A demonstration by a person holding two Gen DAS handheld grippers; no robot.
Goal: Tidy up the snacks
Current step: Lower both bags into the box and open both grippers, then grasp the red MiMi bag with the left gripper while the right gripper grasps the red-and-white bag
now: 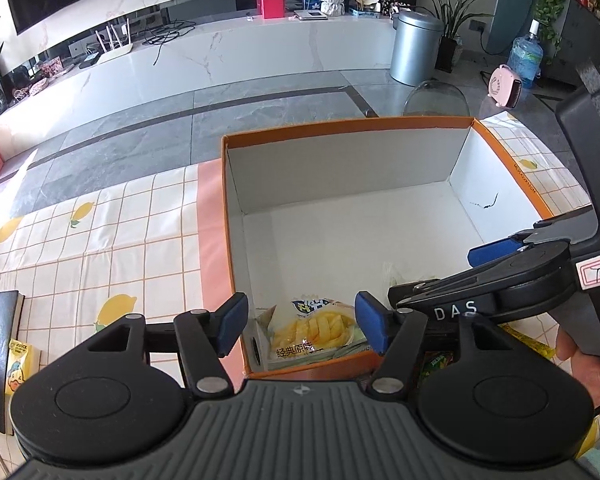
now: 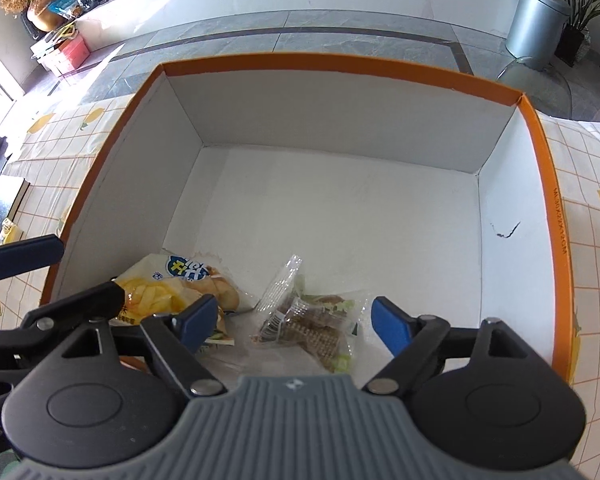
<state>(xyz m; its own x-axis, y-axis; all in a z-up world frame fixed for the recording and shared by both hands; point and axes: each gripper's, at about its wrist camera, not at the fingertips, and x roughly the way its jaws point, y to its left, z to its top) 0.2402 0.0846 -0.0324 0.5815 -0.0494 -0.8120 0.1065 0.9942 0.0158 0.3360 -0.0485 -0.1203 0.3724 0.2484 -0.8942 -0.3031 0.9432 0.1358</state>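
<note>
Lifting both wide-open, empty tools, left gripper (image 1: 300, 326) and right gripper (image 2: 290, 322), straight up off the chip bag (image 2: 168, 292) and clear-wrapped snack (image 2: 312, 320) lying in the orange box (image 2: 320, 60), avoiding snagging wrappers.

Both wrist views look steeply down, close, into the box (image 1: 500, 152).

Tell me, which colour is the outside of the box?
Orange box, white inside; clearest in the right wrist view.

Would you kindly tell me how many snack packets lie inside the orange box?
2: a yellow chips bag in the near left corner, a clear biscuit packet beside it. More may be hidden under the tongs.
</note>
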